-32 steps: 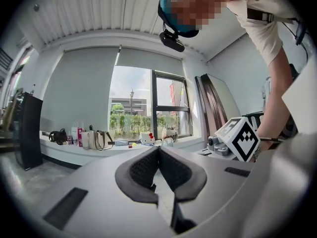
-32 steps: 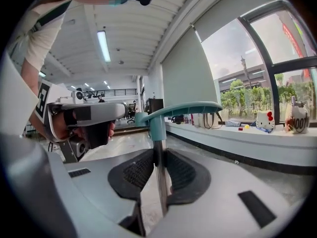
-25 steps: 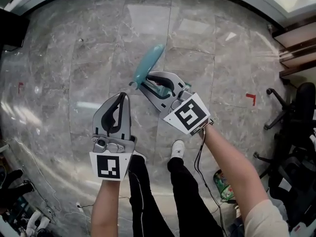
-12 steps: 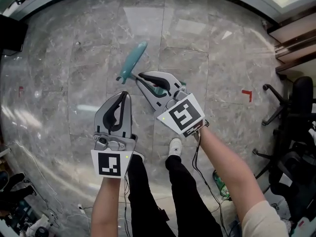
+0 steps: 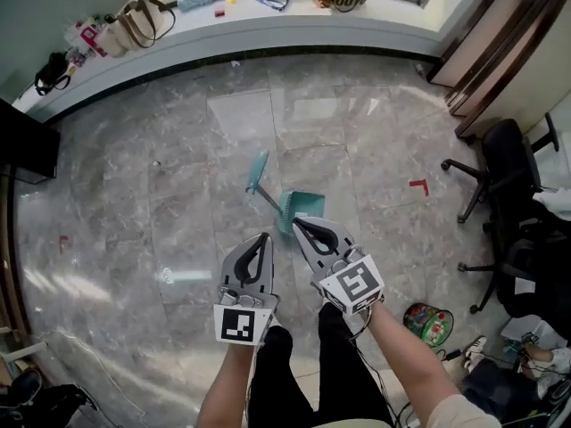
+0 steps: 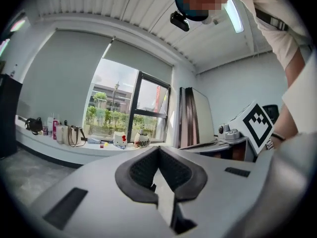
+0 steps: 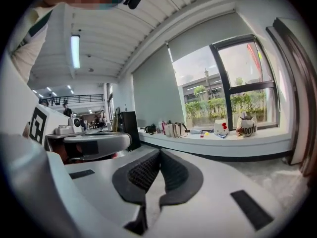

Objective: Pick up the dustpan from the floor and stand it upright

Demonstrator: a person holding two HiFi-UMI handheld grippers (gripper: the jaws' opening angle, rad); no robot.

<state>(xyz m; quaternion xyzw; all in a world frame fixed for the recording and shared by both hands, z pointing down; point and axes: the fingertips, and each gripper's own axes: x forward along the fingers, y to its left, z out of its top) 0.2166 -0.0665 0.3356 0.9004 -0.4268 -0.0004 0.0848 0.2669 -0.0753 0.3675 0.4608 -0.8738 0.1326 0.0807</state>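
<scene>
Near the middle of the head view, just above the two gripper tips, the teal dustpan (image 5: 293, 209) sits on the grey marble floor (image 5: 178, 194). Its thin handle (image 5: 260, 172) points to the upper left of the frame, and from this steep angle I cannot tell if it stands truly upright or leans. The danger, I think, is that it tips over by itself, because the floor looks smooth and the long handle puts weight high; a careless swing of a gripper near it could also knock it down. The left gripper (image 5: 261, 241) has its jaws pressed together with nothing between them. The right gripper (image 5: 300, 225) is the same, closed and empty. Both are held up in the air, and neither touches the dustpan.
</scene>
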